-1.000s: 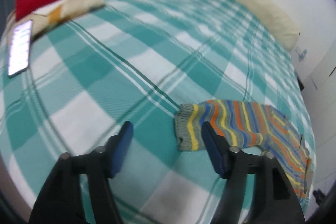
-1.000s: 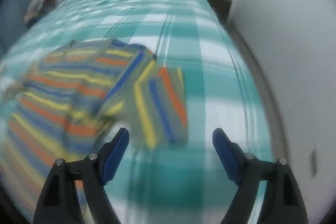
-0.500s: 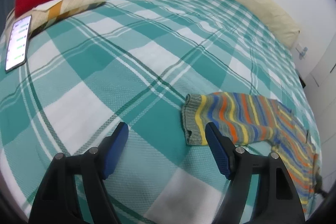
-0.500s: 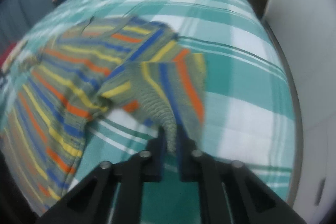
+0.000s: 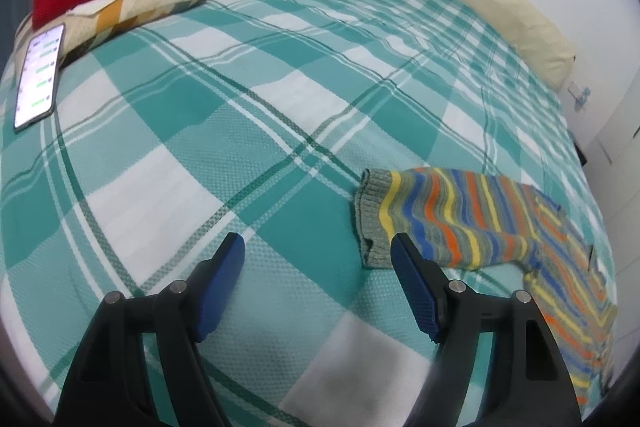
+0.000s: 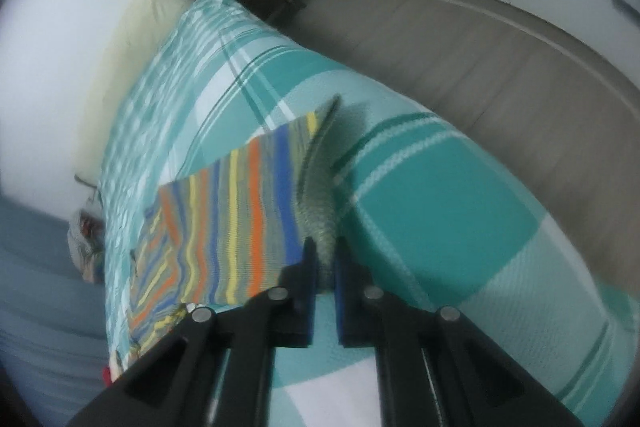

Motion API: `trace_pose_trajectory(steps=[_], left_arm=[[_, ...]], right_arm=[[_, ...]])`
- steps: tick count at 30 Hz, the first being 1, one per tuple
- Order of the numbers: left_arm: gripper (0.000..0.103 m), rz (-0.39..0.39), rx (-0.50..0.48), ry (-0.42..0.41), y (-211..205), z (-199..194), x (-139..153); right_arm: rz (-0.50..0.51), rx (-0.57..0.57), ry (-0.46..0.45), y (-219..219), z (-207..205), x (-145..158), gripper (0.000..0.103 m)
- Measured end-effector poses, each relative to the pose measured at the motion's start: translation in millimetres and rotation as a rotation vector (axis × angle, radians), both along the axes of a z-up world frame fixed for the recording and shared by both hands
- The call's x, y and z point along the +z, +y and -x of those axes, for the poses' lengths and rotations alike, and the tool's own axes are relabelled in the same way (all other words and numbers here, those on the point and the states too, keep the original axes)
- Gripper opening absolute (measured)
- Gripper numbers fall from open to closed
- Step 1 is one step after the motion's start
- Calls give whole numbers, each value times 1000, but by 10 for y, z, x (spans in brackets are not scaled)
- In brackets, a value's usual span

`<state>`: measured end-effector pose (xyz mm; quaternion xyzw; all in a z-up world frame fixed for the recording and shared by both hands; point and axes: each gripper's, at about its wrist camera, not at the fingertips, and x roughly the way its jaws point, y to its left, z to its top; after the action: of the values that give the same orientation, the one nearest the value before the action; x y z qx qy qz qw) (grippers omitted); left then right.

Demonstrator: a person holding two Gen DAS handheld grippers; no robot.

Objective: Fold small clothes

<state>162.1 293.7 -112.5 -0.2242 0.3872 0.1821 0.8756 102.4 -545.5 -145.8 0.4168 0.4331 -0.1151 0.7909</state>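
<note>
Right gripper (image 6: 325,259) pinching striped sweater (image 5: 472,223) cuff, probably; soft, floppy knit. Left gripper (image 5: 318,259) spread, empty.

Left tongs (image 5: 316,247): two black plastic arms, angular, each with a triangular cut-out low in the frame. Two round silver screw heads on each arm. Inner faces carry blue pads (image 5: 224,287), long, rectangular, finely ribbed, tapering to blunt tips.

Right tongs (image 6: 326,247): same build. Black arms with triangular cut-outs, four silver screw heads in a row across the linkage. Blue pads (image 6: 342,299) on the inner faces, mounted on black backing pieces. No cables, markings or sleeves visible in either view.
</note>
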Motion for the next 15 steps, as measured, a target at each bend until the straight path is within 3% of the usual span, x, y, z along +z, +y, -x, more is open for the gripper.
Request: trace_pose_trajectory(steps=[5,9,11,13,15], left_arm=[[77,17,6,1,34,33,-14],[76,-7,-5,10,-9,27,0],[76,-65,-32,27,-99,40,69],[77,-147,-85,34,-242,64,213],[78,-194,-174,-21,-448,53,478]], right_arm=[[20,-101,30,7,198,-31,6],[33,-115,44,-37,277,-39,5],[56,-91,56,-18,241,5,7],[72,-42,70,-3,218,63,17],[147,11,114,43,221,213,26]])
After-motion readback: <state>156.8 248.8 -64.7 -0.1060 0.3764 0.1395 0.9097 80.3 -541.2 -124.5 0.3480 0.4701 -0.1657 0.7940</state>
